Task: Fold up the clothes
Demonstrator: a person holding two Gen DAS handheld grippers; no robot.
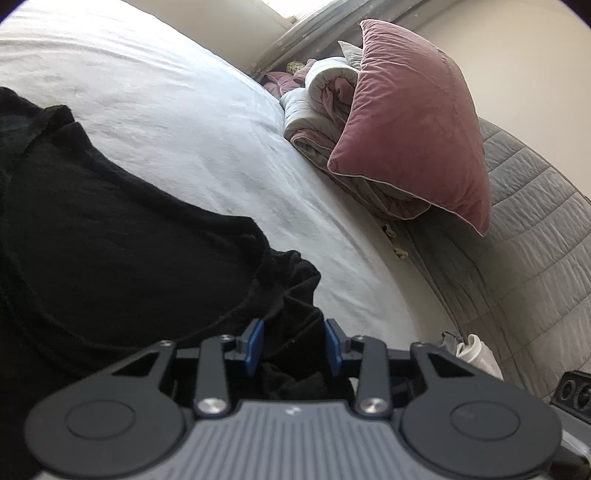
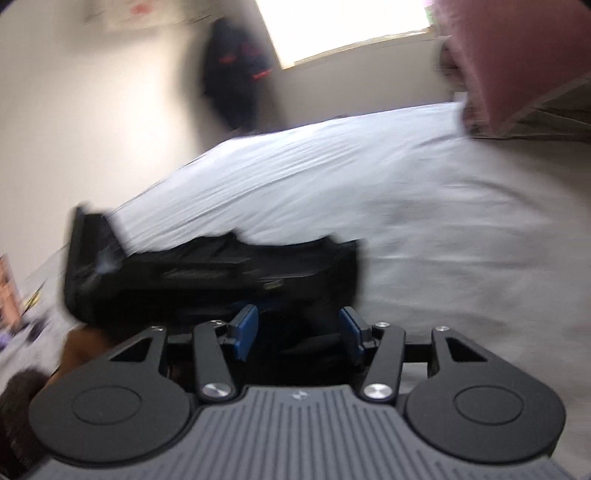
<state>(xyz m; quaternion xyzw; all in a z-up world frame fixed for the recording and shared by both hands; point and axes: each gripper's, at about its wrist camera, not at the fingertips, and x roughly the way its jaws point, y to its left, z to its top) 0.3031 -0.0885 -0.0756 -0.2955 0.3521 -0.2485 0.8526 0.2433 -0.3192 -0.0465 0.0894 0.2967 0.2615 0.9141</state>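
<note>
Lying across the near part of a white bed sheet (image 1: 192,122), a black garment (image 1: 110,240) spreads from the left edge of the left wrist view down to the left gripper (image 1: 294,345). A bunched fold of that black cloth sits between the two blue pads (image 1: 255,345), which stand somewhat apart; whether they actually press on the fabric cannot be told, since the cloth is dark and fills the gap loosely. Beyond the sheet, a dusty-pink velvet cushion (image 1: 413,125) leans on a rolled duvet (image 1: 321,107), and both rest against a grey quilted cover (image 1: 535,229).

The right wrist view is heavily blurred. The right gripper (image 2: 297,334) has its blue pads (image 2: 245,332) set apart, with dark material showing in the gap between them; a grip cannot be confirmed there either. Just ahead of those fingers lies a black mass (image 2: 221,273) on the pale sheet (image 2: 332,177), too smeared to tell whether it is the garment. A bright window (image 2: 343,29) and a dark item hanging on the wall (image 2: 236,74) sit in the background.
</note>
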